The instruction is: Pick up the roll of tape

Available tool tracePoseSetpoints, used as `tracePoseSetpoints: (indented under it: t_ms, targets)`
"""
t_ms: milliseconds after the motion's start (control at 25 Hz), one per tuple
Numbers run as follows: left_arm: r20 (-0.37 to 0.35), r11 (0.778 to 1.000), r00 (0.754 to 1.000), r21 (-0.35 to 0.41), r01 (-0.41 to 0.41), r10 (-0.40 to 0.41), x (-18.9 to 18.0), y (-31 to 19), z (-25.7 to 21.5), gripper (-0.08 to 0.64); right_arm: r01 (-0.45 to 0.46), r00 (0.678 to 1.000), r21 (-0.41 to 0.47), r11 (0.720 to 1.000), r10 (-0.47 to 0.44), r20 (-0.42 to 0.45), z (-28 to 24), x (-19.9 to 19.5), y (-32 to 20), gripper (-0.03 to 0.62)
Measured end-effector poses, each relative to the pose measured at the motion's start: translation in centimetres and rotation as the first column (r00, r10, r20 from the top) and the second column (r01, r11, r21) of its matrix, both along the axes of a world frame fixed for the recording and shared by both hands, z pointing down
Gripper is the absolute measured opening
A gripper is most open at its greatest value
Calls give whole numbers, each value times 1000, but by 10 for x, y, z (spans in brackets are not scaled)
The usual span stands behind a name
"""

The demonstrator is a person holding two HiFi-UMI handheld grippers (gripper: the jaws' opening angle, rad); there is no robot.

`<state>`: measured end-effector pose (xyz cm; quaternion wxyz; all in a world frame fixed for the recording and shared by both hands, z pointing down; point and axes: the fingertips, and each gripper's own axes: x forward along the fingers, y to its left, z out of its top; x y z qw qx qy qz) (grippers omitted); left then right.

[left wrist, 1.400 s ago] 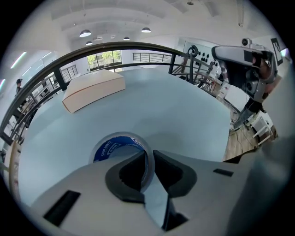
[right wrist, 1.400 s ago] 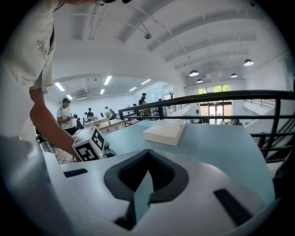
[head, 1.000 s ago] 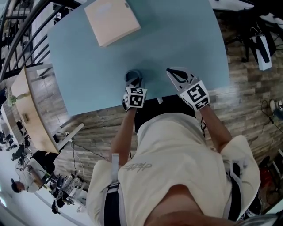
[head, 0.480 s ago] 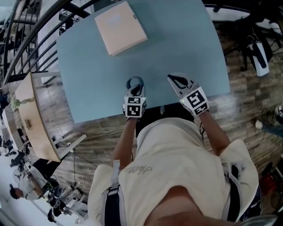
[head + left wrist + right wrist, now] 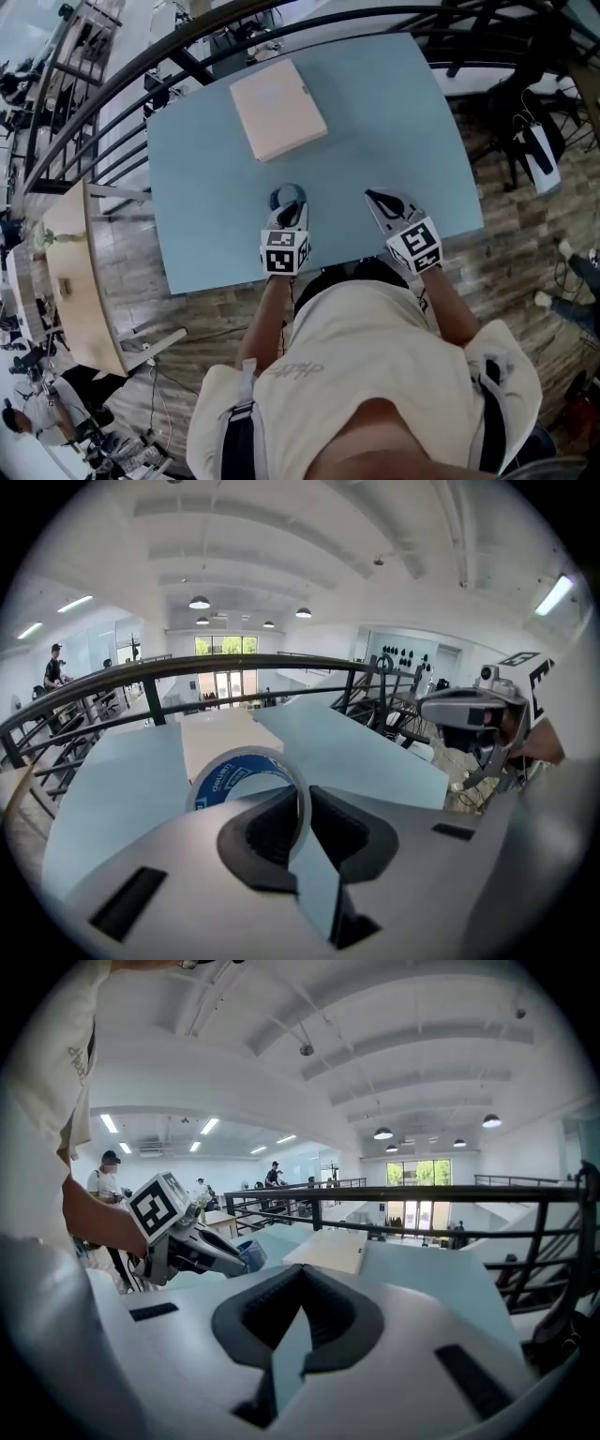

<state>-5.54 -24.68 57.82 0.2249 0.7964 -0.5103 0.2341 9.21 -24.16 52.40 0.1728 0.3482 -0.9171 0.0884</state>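
Left tool [image 5: 302,810] pinches the roll of tape [image 5: 225,780] (its wall) — right tool [image 5: 300,1288] closed.

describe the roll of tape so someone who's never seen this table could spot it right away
On the light blue table, look near the edge closest to the person, not at the flat beige box farther back. The roll of tape is clamped by its wall in the left tool. It is the only ring there, pale outside with a blue printed core.
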Motion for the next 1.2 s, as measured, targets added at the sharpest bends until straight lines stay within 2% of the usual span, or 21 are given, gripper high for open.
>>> tracePoseSetpoints:
  t_ms: [280, 600, 760, 1000, 1200]
  targets:
    - [-14, 993, 999, 115, -29, 31, -8, -21, -61, 55, -34, 999, 105, 994, 34, 8, -40, -6, -16, 6]
    - [-13, 966, 998, 254, -55, 61, -19, -40, -128, 55, -52, 998, 222, 974, 46, 35, -94, -12, -31, 6]
    - [-30, 950, 999, 312, -33, 45, -23, -52, -154, 55, -49, 999, 275, 960, 41, 35, -117, -12, -40, 5]
    - [-96, 923, 995, 384, 21, 17, -27, -72, -196, 55, -60, 998, 339, 939, 49, 42, -150, -8, -53, 5]
    - [-125, 896, 992, 442, 38, 20, -27, -80, -230, 55, -62, 998, 395, 917, 48, 46, -176, -1, -60, 5]
